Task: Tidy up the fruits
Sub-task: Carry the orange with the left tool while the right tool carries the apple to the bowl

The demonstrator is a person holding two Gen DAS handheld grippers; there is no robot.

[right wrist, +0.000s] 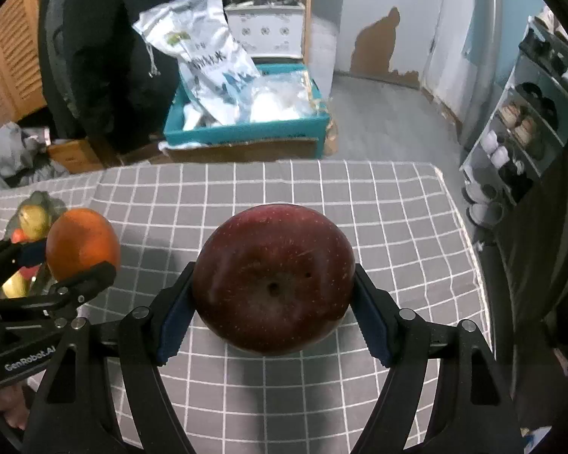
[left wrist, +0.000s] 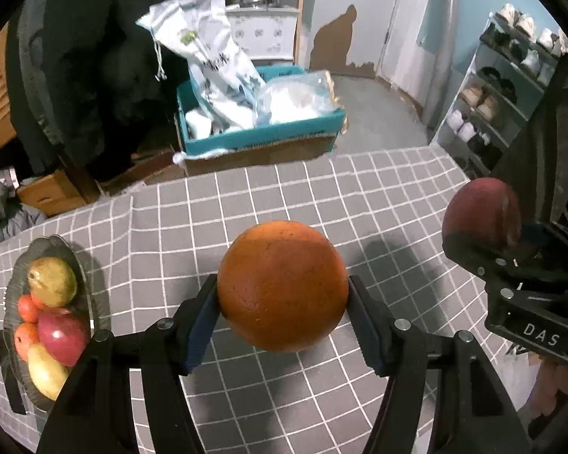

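The left gripper (left wrist: 283,295) was clamped on an orange (left wrist: 283,287) at frame centre, and the right gripper (right wrist: 273,295) on a red apple (right wrist: 273,278), both held above the desk (right wrist: 359,196), likely bound for the fruit bowl (left wrist: 17,276) at lower left.

A lived-in home: a shoe rack (left wrist: 503,87) (full of pairs), peeling wall paint (right wrist: 378,45), and a checked tablecloth (right wrist: 322,196) show it.
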